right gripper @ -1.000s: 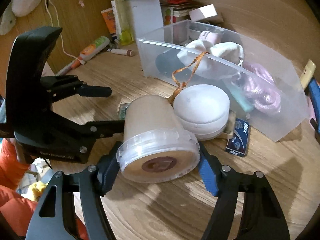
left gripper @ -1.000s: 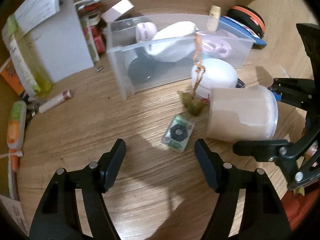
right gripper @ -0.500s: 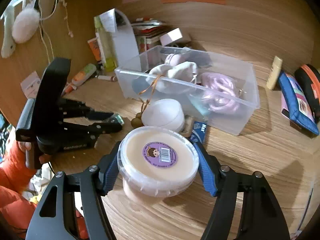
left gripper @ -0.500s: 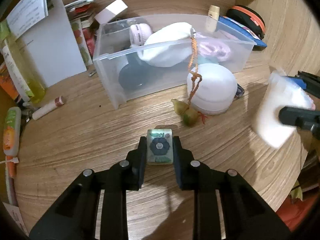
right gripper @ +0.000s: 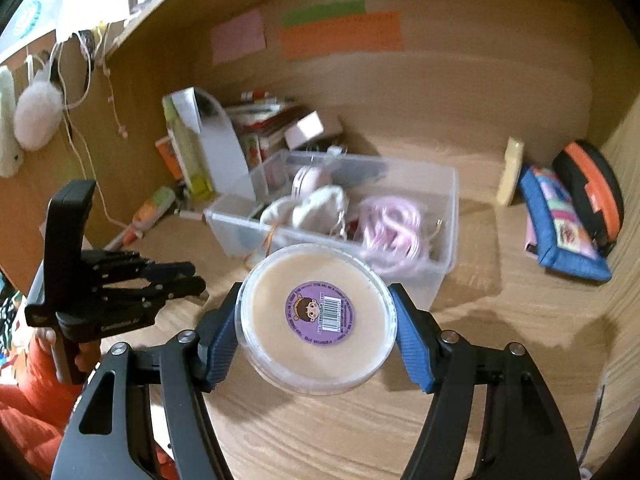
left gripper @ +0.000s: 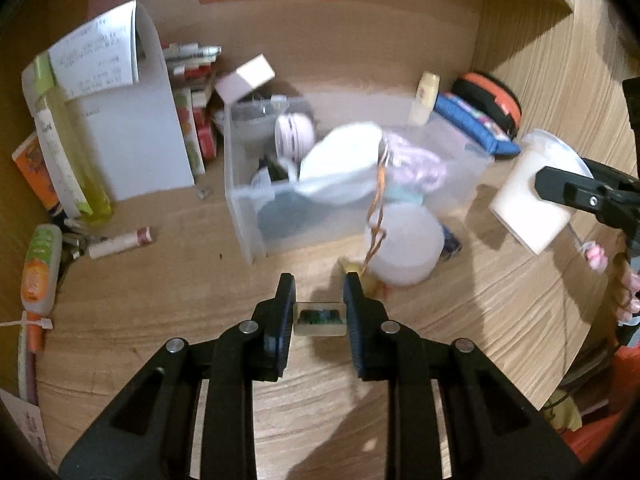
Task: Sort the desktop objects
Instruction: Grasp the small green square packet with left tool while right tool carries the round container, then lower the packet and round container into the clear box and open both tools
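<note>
Both grippers have come up off the wooden desk [left gripper: 160, 300] since a second ago: the tub that lay on its side now hangs in the air, and the little card that lay flat has been picked up.

Largest in view is the clear plastic bin [right gripper: 436, 240], standing at the middle of the desk and already holding a white pouch [left gripper: 340, 168], pink cord [right gripper: 392, 220] and a small round case. Just in front of it sits a white round container [left gripper: 404, 248], with an orange string trailing over it.

Next, the right gripper [right gripper: 316, 316] is clamped on the lidded cream tub [right gripper: 316, 320], its blue pads pressing the rim from either side, lid with purple sticker facing the camera, raised clear of the desk before the bin.

Smallest, the left gripper [left gripper: 319, 312] is closed tight on the small green card [left gripper: 319, 318], held edge-on just above the wood.

Judging by this, the step is carrying both pickups to the bin. The next move calls for bringing each over the open rim, finding a gap among the contents, then releasing.
</note>
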The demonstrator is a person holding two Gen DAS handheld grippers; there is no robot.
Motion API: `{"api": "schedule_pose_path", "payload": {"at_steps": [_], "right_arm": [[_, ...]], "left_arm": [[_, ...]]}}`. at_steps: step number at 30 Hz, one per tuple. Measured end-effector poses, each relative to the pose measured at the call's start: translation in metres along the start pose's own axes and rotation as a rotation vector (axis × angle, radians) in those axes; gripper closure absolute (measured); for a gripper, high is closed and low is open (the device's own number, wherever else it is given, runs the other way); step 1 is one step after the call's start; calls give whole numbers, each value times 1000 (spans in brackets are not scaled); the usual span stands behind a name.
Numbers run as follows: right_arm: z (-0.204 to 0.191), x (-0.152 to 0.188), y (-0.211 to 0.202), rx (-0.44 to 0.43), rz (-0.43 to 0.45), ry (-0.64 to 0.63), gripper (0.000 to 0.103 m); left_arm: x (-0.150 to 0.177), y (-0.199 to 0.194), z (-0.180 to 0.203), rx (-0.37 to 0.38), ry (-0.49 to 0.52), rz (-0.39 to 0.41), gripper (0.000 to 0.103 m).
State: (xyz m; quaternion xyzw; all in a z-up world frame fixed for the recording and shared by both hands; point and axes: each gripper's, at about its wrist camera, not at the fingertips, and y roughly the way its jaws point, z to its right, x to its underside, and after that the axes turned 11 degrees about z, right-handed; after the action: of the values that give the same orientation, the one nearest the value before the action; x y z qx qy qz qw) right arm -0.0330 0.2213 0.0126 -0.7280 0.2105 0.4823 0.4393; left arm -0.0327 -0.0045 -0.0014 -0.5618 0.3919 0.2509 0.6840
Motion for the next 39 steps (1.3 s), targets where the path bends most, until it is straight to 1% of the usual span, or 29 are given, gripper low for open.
{"api": "schedule_pose_path", "payload": {"at_steps": [8, 12, 19, 27, 34, 39], "right_arm": [[10, -26, -2, 29, 65, 9, 37], [14, -36, 6, 45, 82, 7, 37], [24, -48, 30, 49, 79, 40, 37], [32, -50, 69, 85, 19, 36, 37], [40, -49, 91, 99, -15, 29, 37], [43, -41, 110, 102, -71, 19, 37]], "left_arm": [[-32, -10, 2, 17, -2, 86, 79], [-45, -7, -3, -14, 15, 101, 79], [-64, 0, -20, 19, -40, 116, 79], [-76, 32, -23, 4, -54, 85, 79], [-71, 62, -18, -1, -47, 34, 79], [-69, 75, -16, -7, -39, 18, 79]]}}
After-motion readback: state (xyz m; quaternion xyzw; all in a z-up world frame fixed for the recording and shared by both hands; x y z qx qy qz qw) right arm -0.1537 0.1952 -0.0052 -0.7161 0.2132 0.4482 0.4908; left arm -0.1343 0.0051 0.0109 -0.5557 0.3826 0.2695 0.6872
